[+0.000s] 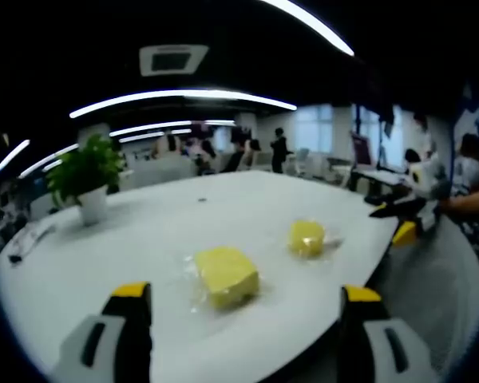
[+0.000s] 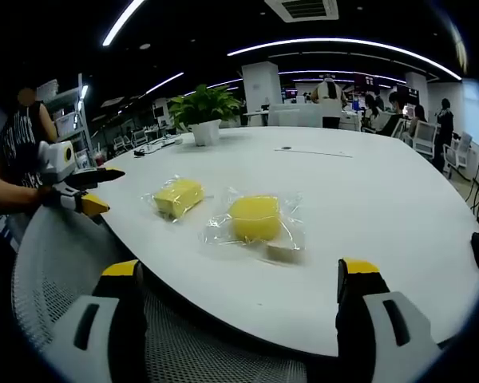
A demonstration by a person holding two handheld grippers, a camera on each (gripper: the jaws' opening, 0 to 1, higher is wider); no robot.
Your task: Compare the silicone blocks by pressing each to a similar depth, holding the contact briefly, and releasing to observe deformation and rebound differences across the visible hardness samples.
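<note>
White table (image 1: 168, 231): two bagged yellow blocks (image 1: 226, 275) (image 1: 306, 237) mid-frame, potted plant (image 1: 86, 175) upper left. Left gripper (image 1: 243, 299) and right gripper (image 2: 239, 275) jaws apart, holding nothing.

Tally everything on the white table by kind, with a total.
Yellow silicone blocks in clear plastic wrap: 2, the squarer block and the rounder block
Green potted plants in white pots: 1
Small dark items too blurred to identify: at least 2, one mid-table, one near the far left edge
Total: at least 5 on the white table
</note>
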